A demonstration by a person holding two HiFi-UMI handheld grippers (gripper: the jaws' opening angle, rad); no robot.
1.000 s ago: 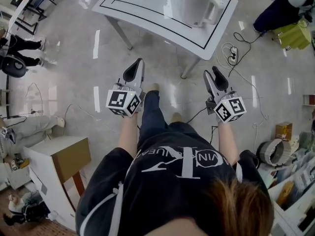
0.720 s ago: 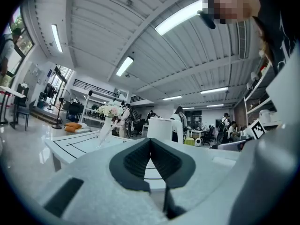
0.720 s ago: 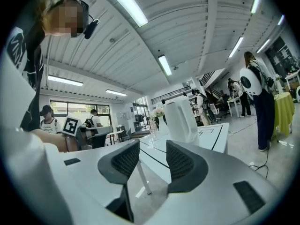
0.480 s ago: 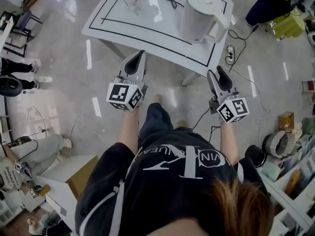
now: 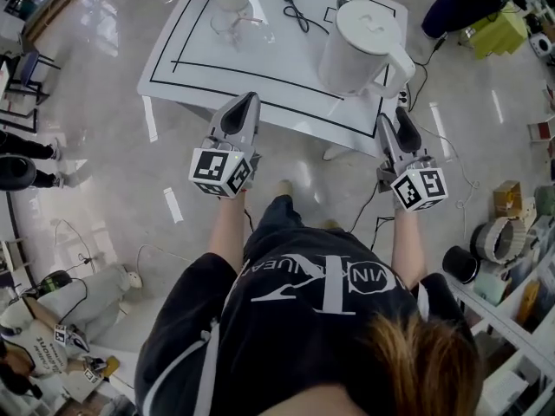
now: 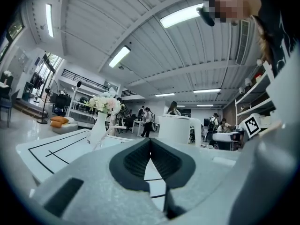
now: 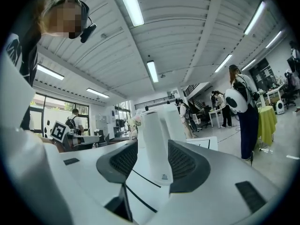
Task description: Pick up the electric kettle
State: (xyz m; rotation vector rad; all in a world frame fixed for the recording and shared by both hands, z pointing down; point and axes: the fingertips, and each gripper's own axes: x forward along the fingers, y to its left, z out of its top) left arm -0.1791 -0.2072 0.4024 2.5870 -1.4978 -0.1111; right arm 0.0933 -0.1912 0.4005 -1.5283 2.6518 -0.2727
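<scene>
Smooth white plastic kettle (image 5: 351,59), glossy white tabletop (image 5: 199,59), polished stone-look floor (image 5: 104,172).

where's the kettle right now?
Head view, upper right: the electric kettle stands upright at the right end of the white table, near its front edge, handle to the right. A black cable lies on the table beyond it, to its left.

head view steeply down, gripper views level, all share electric kettle (image 5: 355,55)

Left gripper (image 6: 150,144) with dark fingers (image 6: 133,162) apparently tip to tip, flower vase (image 6: 99,125) and white kettle (image 6: 176,129) beyond on table (image 6: 51,149).
</scene>
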